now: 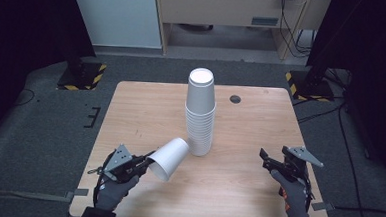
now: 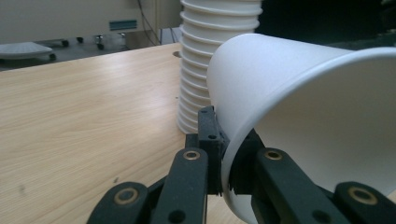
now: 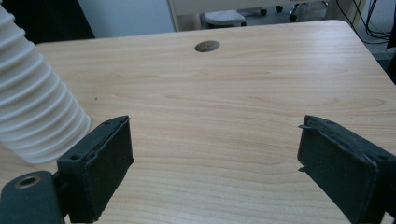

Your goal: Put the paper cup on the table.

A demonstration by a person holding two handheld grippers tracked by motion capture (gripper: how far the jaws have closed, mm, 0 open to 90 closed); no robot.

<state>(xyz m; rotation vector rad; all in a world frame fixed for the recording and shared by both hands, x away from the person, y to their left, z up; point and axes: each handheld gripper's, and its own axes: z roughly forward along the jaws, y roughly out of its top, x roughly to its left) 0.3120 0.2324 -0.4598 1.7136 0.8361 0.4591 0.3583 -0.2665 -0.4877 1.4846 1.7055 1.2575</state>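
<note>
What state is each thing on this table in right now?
Loose white cup: tipped on its side, rim pinched.
Cup stack: upright, upside down, nested.
Left gripper: shut on the cup's rim.
Right gripper: open, empty.
Table: bare wood.

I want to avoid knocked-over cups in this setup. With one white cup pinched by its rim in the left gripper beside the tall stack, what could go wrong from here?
The left gripper pinches only the thin rim wall of the tilted cup, so the cup may crumple or slip out. The cup's base hangs close beside the stack of cups; a sideways swing could tip that tall, narrow stack. The right gripper is open and away from the stack, so nothing steadies it.
</note>
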